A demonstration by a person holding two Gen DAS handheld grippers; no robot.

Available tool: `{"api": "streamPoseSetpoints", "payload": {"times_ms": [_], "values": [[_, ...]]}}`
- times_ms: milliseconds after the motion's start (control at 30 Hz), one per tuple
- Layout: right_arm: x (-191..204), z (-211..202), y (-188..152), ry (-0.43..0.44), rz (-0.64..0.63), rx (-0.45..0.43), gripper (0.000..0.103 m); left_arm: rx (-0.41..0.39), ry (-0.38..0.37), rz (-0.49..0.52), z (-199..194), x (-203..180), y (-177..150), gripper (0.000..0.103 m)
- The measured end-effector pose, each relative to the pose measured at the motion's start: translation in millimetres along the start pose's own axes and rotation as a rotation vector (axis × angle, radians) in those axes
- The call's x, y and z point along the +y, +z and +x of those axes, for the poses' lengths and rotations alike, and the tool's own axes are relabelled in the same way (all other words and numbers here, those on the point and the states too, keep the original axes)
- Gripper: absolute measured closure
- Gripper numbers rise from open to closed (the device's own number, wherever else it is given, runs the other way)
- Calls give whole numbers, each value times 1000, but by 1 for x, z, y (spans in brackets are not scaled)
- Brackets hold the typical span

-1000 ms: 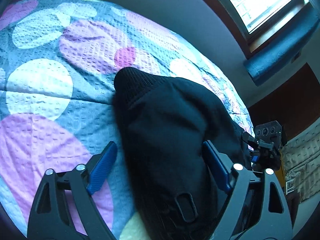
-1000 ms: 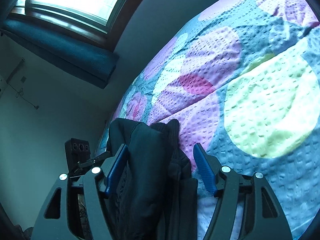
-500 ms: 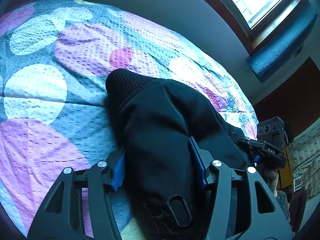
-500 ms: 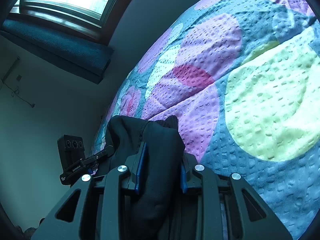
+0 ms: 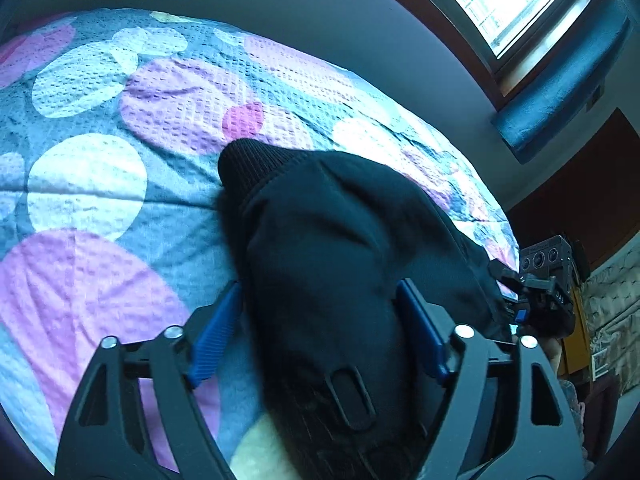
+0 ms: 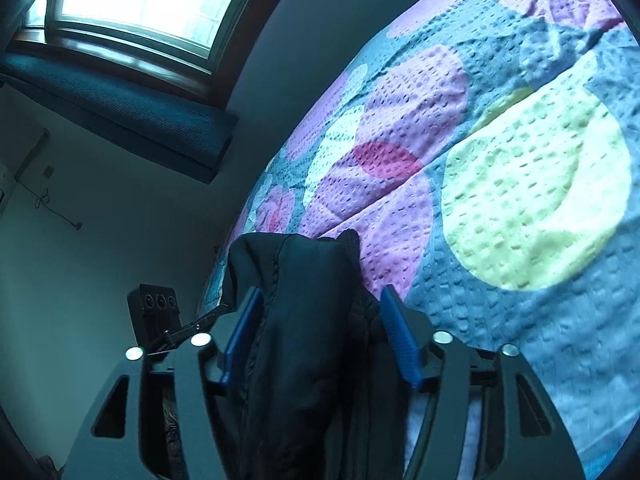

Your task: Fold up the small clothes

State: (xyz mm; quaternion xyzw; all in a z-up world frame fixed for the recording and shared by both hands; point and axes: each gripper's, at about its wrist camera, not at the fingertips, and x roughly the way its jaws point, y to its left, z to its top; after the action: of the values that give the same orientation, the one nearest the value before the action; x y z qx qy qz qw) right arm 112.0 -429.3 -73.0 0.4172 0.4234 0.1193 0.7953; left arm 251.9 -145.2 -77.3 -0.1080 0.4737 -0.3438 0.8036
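Spotted bedspread [image 5: 100, 184] carries the black garment [image 5: 332, 248], its length running straight away between both claws; left claw [image 5: 320, 336] and right claw [image 6: 320, 336] are opening, garment between.

We see our right gripper [image 6: 320, 336] with its jaws opening around a bunched black garment [image 6: 304, 292] that lies between the blue pads [image 6: 400, 340] on the dotted bedspread [image 6: 520, 184].
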Motion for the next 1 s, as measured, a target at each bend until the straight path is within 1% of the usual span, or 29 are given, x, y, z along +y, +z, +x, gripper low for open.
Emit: {"api": "streamPoseSetpoints", "payload": {"times_ms": [100, 200, 300, 400, 467, 533, 633, 700, 767, 833, 867, 900, 933, 967, 1000], "values": [[4, -21, -14, -18, -1, -10, 33, 5, -6, 2, -16, -2, -17, 13], [3, -38, -32, -18, 25, 0, 32, 32, -36, -20, -28, -2, -39, 12], [7, -47, -51, -30, 12, 21, 32, 42, -76, -63, -37, -2, -57, 11], [11, -48, -64, -50, -1, 34, 30, 49, -112, -80, -42, -8, -66, 11], [13, -47, -67, -48, 1, 32, 29, 50, -118, -60, -43, -13, -70, 11], [15, -46, -68, -48, 2, 31, 26, 72, -119, -46, -37, -18, -74, 11], [17, -38, -64, -53, 10, 36, 23, 110, -153, -76, -20, -16, -75, 9], [20, -32, -60, -106, -8, 36, 25, 113, -162, -82, -8, -14, -73, 5], [24, -27, -57, -154, -39, 30, 25, 98, -167, -59, -9, -15, -75, 5], [24, -20, -54, -184, -50, 30, 25, 98, -178, -51, -9, -15, -74, 5], [23, -17, -52, -187, -46, 40, 25, 101, -182, -50, -8, -14, -74, 5], [25, -11, -51, -176, -47, 70, 23, 104, -185, -51, -7, -13, -73, 5], [29, -4, -51, -130, -52, 120, 23, 102, -186, -51, -7, -13, -73, 5], [34, 3, -52, -111, -56, 169, 23, 98, -184, -48, -9, -12, -74, 7], [37, 5, -56, -115, -70, 195, 24, 93, -178, -44, -13, -9, -75, 10]]}}
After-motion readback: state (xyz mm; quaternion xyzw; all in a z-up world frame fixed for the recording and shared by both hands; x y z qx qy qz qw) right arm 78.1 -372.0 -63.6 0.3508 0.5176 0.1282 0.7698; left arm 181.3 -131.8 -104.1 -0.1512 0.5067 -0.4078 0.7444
